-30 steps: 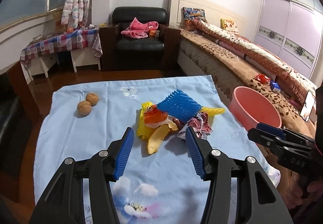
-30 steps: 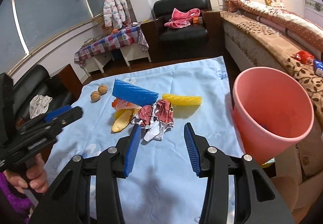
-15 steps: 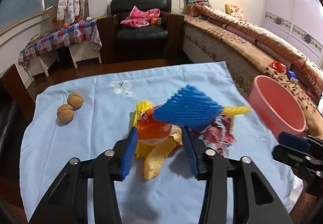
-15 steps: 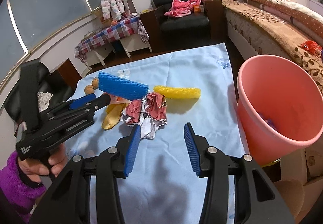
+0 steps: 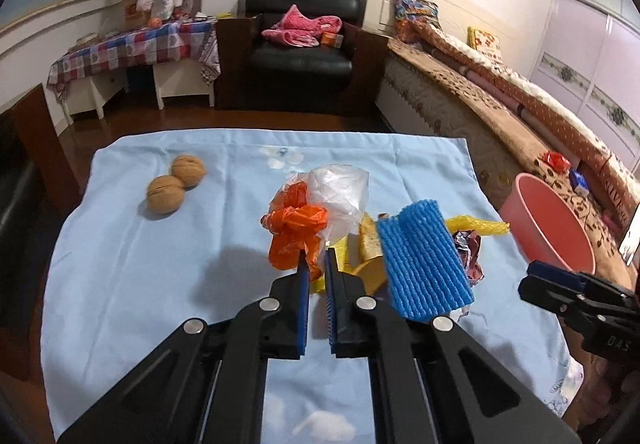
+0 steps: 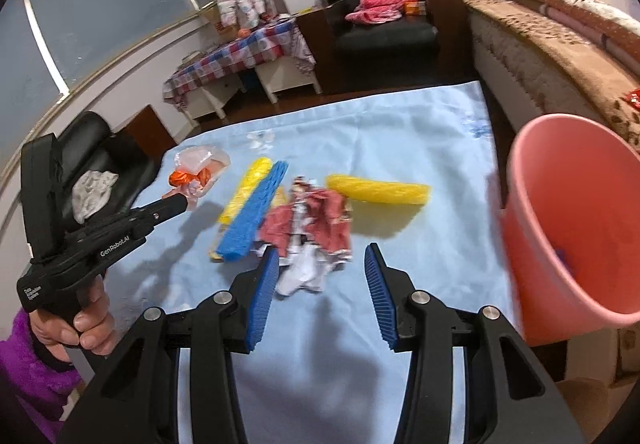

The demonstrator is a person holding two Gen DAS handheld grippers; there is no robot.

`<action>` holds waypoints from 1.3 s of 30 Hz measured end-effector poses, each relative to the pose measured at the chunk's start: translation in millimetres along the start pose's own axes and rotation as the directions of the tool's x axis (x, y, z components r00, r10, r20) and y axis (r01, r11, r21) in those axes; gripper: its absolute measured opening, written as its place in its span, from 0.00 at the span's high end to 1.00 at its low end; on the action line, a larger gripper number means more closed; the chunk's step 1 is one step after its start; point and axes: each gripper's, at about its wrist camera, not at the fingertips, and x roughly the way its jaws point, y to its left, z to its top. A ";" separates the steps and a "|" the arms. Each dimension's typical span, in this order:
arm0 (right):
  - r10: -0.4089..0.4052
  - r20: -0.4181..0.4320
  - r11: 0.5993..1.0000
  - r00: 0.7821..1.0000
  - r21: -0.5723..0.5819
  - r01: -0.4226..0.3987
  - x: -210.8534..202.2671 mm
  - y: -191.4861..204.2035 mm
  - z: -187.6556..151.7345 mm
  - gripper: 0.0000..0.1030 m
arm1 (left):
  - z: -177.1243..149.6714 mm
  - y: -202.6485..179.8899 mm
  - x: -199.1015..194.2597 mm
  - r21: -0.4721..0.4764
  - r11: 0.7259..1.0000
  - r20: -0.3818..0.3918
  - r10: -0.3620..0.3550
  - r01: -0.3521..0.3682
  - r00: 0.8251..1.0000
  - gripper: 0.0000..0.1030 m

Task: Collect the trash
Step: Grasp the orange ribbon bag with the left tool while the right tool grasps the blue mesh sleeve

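Left gripper (image 5: 314,262) closing, pinching orange bag (image 5: 296,234) mid-cloth (image 5: 120,264); right gripper (image 6: 320,264) released, jaws apart, over crumpled wrapper (image 6: 312,224); bin (image 6: 568,219) off right edge.

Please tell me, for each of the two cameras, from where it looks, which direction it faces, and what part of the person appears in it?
Left wrist: sits on the left gripper, looking down over the blue cloth; its jaws are closing on the orange plastic bag. No hand shows.
Right wrist: sits on the right gripper, open, facing the crumpled red wrapper; the left hand shows.
Shared: blue foam net, pink bucket.
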 end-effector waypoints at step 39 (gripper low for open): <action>0.069 0.013 0.989 0.998 -0.130 -0.067 -8.4 70.4 9.7 0.93 | -9.2 18.5 -75.5 -0.054 0.994 0.135 -0.086 0.094 0.987 0.94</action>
